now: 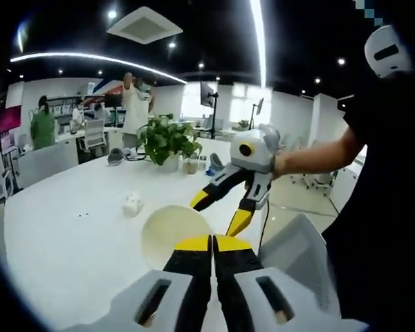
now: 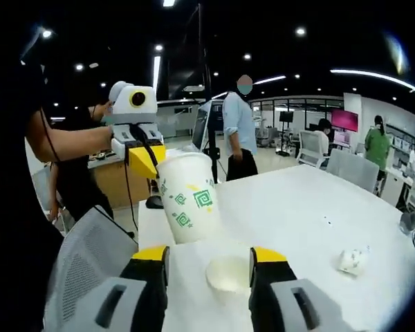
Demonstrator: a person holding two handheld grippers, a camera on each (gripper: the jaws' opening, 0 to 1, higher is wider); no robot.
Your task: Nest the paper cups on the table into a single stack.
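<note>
— Clamping anything, the left gripper (image 2: 144,160)?
— It's pinching a patterned paper cup (image 2: 188,197) by its rim, aloft over the white table (image 2: 297,207).
— And the right gripper (image 2: 209,266)?
— It's gaping wide, holding nothing; below it, perhaps another cup (image 2: 227,274), its base cropped.

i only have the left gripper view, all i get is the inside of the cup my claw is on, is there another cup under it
observer: yes, a second plain white paper cup stands mouth up on the white table, between the open jaws of the right claw.
operator: is mine touching it
observer: no, the held white paper cup with green square prints hangs above it, apart, bottom toward the table.
operator: is it straight
observer: it leans slightly, with the left claw clamped on its rim at the top.
</note>
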